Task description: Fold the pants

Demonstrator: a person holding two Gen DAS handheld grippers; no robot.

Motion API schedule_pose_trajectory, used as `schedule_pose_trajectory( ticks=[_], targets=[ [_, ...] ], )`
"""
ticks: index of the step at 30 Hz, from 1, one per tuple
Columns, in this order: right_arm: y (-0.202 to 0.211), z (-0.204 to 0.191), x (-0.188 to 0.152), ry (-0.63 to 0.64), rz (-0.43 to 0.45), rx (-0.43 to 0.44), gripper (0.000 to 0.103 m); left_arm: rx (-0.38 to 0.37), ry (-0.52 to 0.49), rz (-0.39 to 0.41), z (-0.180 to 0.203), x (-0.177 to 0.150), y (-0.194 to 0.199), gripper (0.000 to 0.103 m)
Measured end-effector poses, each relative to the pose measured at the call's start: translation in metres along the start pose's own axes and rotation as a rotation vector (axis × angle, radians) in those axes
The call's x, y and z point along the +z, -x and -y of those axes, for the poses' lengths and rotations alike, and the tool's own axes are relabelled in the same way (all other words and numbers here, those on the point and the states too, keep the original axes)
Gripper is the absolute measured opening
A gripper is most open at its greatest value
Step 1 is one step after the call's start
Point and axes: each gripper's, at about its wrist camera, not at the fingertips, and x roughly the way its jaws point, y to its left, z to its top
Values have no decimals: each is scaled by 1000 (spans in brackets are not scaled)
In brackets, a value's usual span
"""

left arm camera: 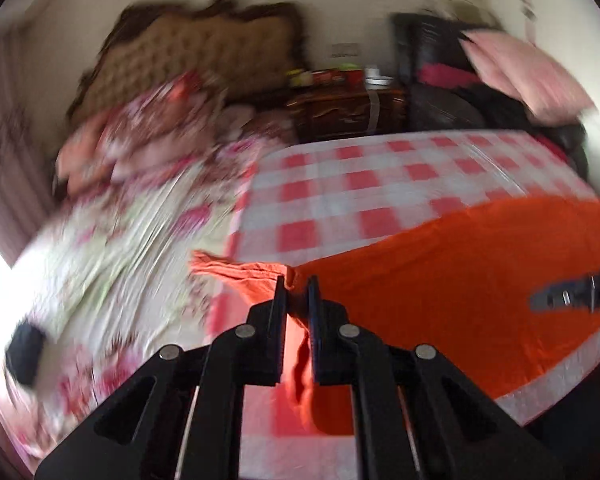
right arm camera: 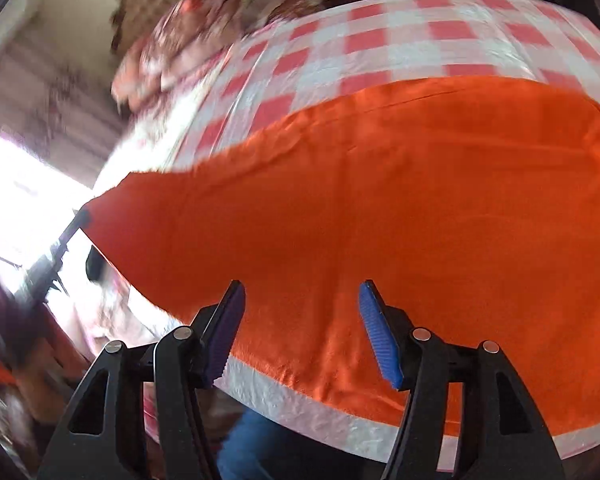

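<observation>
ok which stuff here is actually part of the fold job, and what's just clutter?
In the job:
- orange pants
- left gripper, shut on a pants corner
- right gripper, open above the pants
- checked cloth under the pants

Just lying about:
- floral bedding
- pink pillow
- items on the nightstand

No text, label or number is legible in either view.

Black plastic left gripper [left arm camera: 298, 292] and right gripper [right arm camera: 302, 300] showing silver pivot screws; ribbed blue pads [right arm camera: 376, 336] lining the right.
</observation>
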Motion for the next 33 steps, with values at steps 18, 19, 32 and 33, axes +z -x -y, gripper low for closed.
schedule_pose_trajectory(
  ticks=[18, 19, 32, 33],
  targets=[
    [-14, 43, 30, -203, -111, 229, 59, -60, -292, 31, 154, -47, -18, 9],
    [-19, 35, 36, -196, -124, 245, 59, -58, -290, 35, 152, -46, -17, 9],
    [-77, -25, 90, -66, -156, 113, 38, -57, -294, 93, 146, -51, 15, 9],
    [-77, -25, 95, -61, -136, 106, 25, -53, -310, 96, 150, -52, 16, 9]
  ],
)
